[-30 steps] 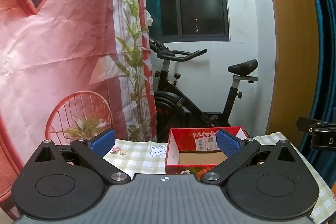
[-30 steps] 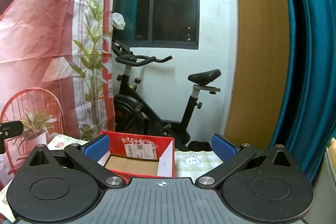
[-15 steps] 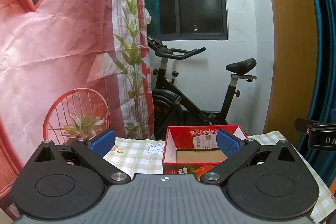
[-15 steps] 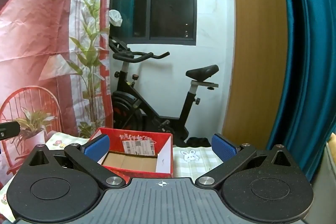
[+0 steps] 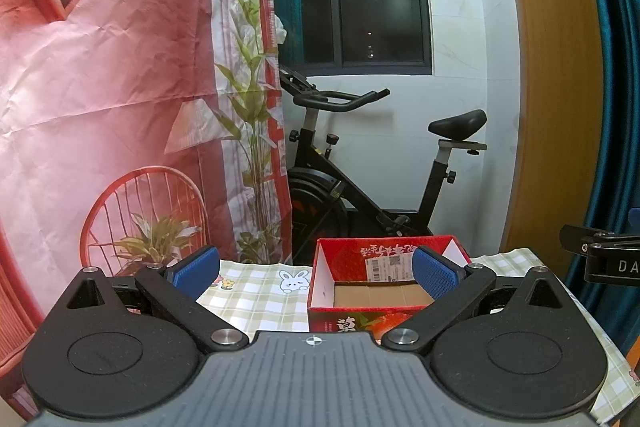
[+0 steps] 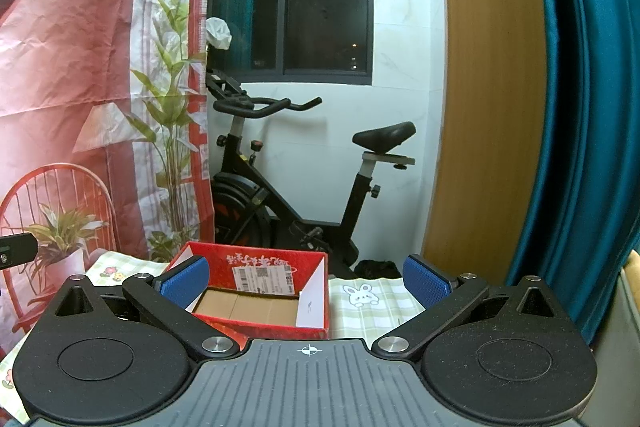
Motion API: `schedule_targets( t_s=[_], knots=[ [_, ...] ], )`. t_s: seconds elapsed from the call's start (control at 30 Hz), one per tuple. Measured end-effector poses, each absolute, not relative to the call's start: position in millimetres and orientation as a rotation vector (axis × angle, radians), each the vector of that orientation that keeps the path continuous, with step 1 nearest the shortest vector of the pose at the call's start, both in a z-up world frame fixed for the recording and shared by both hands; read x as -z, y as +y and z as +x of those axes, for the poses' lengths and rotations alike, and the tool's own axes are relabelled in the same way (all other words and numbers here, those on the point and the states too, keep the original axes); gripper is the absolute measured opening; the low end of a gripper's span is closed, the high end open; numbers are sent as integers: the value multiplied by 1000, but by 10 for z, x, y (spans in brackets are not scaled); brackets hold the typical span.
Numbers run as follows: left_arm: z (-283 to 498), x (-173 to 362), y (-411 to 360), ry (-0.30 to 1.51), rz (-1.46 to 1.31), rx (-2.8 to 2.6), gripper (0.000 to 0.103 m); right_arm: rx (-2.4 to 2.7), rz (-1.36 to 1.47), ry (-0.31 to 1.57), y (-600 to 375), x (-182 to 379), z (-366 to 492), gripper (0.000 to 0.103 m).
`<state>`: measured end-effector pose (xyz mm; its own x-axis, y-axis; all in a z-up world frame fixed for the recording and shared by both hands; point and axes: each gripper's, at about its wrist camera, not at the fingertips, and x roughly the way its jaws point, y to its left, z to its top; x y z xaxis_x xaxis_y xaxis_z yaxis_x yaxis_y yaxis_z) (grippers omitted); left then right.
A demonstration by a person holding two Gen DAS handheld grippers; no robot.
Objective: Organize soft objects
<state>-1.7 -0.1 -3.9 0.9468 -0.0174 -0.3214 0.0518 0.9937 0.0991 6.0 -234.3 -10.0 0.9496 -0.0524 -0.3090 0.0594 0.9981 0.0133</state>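
An open red cardboard box with a bare brown floor stands at the far end of a table under a green checked cloth; it also shows in the right wrist view. No soft object is in view. My left gripper is open and empty, held above the table in front of the box. My right gripper is open and empty, also in front of the box. Part of the right gripper shows at the right edge of the left wrist view.
A black exercise bike stands behind the table by a white wall. A red printed backdrop hangs on the left. A wooden panel and a teal curtain are on the right.
Both grippers have tilted slightly down and drawn a little nearer to the box, so more of its inside shows. Both stay open and empty.
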Motion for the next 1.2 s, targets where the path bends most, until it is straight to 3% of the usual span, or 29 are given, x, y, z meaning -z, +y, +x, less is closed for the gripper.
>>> schedule_targets(
  t_s=[1.2],
  knots=[
    [-34, 67, -32, 335, 104, 39, 103, 61, 31, 322, -2339, 123, 72, 103]
  ],
)
